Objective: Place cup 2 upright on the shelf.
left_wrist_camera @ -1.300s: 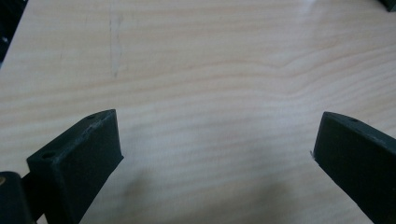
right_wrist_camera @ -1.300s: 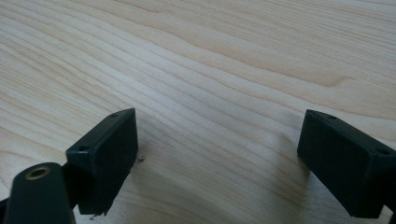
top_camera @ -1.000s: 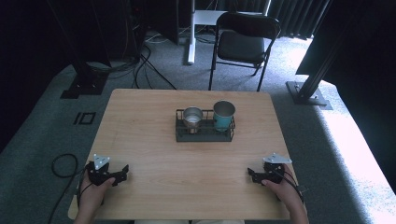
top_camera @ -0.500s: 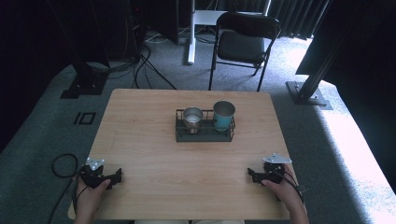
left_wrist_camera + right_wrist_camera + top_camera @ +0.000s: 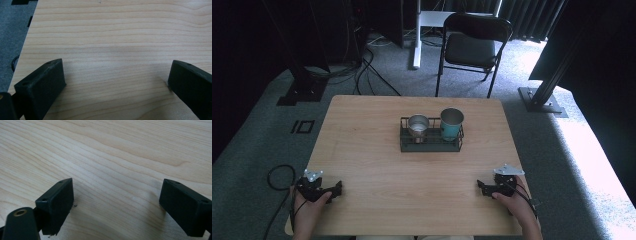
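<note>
near the front corners of the bench, both tools rest low on the wood. left hand-held gripper at the front left corner, jaws spread wide, nothing between them. right hand-held gripper at the front right corner, likewise released and empty. wire rack sits mid-bench toward the far edge, well apart from both, holding a steel cup and a teal cup upright side by side. judgement: start of work, no reach begun. next move calls for a forward reach to the rack.

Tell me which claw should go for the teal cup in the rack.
Right, probably. The teal cup stands at the right end of the wire rack, nearer the right claw; the left claw would have to cross past the steel cup. Both claws are open.
</note>
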`<state>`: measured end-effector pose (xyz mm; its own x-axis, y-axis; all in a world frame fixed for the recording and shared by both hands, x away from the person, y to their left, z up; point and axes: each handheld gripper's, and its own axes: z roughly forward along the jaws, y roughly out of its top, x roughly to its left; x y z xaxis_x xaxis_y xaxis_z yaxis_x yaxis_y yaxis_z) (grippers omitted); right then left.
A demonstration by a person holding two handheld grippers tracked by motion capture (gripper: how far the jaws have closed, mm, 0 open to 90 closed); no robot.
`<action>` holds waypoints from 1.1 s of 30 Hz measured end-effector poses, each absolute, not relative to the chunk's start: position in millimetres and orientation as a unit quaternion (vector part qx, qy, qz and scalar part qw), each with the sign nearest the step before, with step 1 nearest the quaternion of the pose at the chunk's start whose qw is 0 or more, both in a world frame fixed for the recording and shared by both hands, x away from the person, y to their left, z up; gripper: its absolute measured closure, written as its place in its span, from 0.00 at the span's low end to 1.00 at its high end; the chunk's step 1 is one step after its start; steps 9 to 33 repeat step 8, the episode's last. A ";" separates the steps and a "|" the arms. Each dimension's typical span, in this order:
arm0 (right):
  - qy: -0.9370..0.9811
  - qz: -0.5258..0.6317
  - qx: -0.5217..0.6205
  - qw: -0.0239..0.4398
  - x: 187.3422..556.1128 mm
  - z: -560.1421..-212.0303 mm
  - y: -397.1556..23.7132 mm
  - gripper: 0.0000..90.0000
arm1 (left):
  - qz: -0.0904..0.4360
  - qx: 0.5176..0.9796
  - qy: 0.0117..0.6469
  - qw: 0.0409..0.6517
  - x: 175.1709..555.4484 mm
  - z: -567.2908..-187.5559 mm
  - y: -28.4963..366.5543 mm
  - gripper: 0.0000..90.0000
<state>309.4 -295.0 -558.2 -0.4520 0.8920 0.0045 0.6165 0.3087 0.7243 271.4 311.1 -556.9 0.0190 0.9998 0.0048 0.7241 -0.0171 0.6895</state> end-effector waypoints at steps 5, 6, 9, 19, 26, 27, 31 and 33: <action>0.783 0.337 0.482 0.204 309.4 -558.2 -295.0 0.13 | 0.270 0.639 0.675 0.253 273.8 -556.8 306.1 0.02; 0.783 0.337 0.482 0.204 309.4 -558.2 -295.0 0.13 | 0.270 0.638 0.675 0.253 274.3 -556.8 306.1 0.01; 0.783 0.337 0.482 0.204 309.4 -558.2 -295.0 0.13 | 0.271 0.636 0.678 0.251 275.3 -556.8 305.9 0.01; 0.783 0.337 0.482 0.204 309.4 -558.2 -295.0 0.13 | 0.271 0.636 0.678 0.251 275.3 -556.8 305.9 0.01; 0.783 0.337 0.482 0.204 309.4 -558.2 -295.0 0.13 | 0.271 0.636 0.678 0.251 275.3 -556.8 305.9 0.01; 0.783 0.337 0.482 0.204 309.4 -558.2 -295.0 0.13 | 0.271 0.636 0.678 0.251 275.3 -556.8 305.9 0.01; 0.783 0.337 0.482 0.204 309.4 -558.2 -295.0 0.13 | 0.271 0.636 0.678 0.251 275.3 -556.8 305.9 0.01; 0.783 0.337 0.482 0.204 309.4 -558.2 -295.0 0.13 | 0.271 0.636 0.678 0.251 275.3 -556.8 305.9 0.01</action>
